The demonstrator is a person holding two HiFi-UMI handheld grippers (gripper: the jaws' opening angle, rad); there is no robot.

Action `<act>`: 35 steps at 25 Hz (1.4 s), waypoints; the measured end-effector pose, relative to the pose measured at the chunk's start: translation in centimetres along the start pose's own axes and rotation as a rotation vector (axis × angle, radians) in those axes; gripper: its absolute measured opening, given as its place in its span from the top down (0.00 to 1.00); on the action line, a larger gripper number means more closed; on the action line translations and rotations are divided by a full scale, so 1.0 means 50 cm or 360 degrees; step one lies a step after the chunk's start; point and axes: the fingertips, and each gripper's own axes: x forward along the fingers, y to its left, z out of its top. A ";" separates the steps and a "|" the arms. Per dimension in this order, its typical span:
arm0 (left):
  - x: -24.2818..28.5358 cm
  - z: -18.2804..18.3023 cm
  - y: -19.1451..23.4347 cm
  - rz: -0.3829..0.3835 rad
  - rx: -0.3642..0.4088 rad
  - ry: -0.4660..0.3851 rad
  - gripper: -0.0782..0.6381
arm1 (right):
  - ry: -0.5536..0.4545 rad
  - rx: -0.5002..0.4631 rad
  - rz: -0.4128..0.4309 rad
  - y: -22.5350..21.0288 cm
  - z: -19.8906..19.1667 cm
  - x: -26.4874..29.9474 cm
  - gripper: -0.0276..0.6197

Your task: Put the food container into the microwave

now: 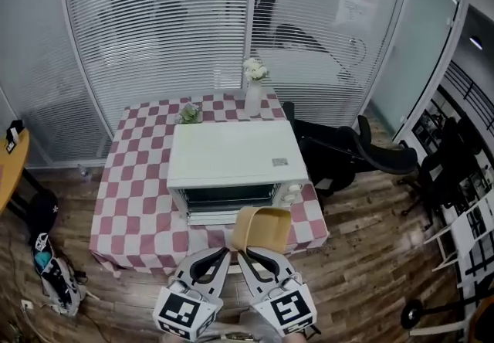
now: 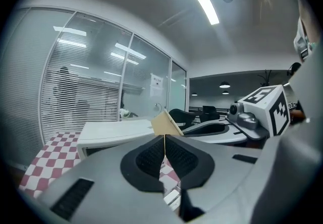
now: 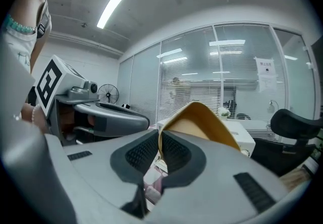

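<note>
The left hand-held gripper (image 2: pixel 164 150) and the right hand-held gripper (image 3: pixel 158 150) each pinch tight on the rim of the food container (image 1: pixel 261 227), held up just before the microwave (image 1: pixel 231 160) on the counter (image 1: pixel 131 195), and it looks light, thin and easily crushed.

The tan plastic food container (image 1: pixel 262 229) shows between the black ribbed pads of the grey left gripper (image 2: pixel 164 142) and the grey right gripper (image 3: pixel 159 140). Behind the jaws, the marker cubes (image 1: pixel 185 310) are black-on-white squares. Past the claw tips a boxy white microwave (image 1: pixel 231 152) sits on a pink-and-white checked tablecloth (image 1: pixel 131 210). Under the claws is brown wood-plank floor (image 1: pixel 370 256).
</note>
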 end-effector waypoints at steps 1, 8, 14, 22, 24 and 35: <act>0.007 0.002 0.000 0.0025 -0.0005 -0.0002 0.87 | 0.0004 -0.0008 0.0024 -0.007 -0.002 0.000 0.93; 0.049 0.005 -0.013 0.0207 -0.0048 -0.0027 0.87 | 0.0013 -0.0075 0.0200 -0.053 -0.015 -0.002 0.93; 0.065 -0.007 -0.012 0.0351 -0.0098 -0.0042 0.87 | 0.0041 -0.0100 0.0342 -0.071 -0.040 0.008 0.93; 0.065 -0.001 0.072 0.0448 -0.0101 -0.0008 0.87 | 0.0102 -0.0122 0.0474 -0.049 -0.046 0.076 0.93; 0.069 0.011 0.097 0.0439 -0.0078 -0.0009 0.87 | 0.0094 -0.0122 0.0476 -0.045 -0.041 0.095 0.93; 0.102 0.012 0.162 0.0364 -0.0064 0.0013 0.87 | 0.0188 -0.0093 0.0454 -0.037 -0.055 0.152 0.93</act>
